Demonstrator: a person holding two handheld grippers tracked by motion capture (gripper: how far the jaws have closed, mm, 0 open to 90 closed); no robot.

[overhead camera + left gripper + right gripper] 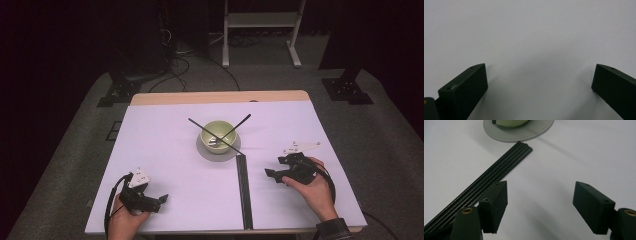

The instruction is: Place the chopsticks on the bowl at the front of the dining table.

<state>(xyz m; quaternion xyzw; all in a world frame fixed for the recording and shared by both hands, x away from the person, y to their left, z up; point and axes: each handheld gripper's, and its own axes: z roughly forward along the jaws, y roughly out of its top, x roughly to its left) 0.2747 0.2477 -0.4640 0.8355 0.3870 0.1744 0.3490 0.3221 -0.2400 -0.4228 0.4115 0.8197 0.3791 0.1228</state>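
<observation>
A pale green bowl stands on a grey round plate at the table's middle. Two thin black sticks lean crossed in the bowl. A flat bundle of black sticks lies in front of the plate and runs toward the front edge. My right gripper is just right of that bundle, open, nothing between its jaws. In the right gripper view the bundle passes beside the left jaw of the gripper, with the plate beyond. My left gripper rests at the front left, open over bare cloth.
The table is covered by a pale lilac cloth, with a wooden strip along its far edge. Beyond it are a grey floor, cables and a white stand. Bare cloth lies left of the bowl and between the hands.
</observation>
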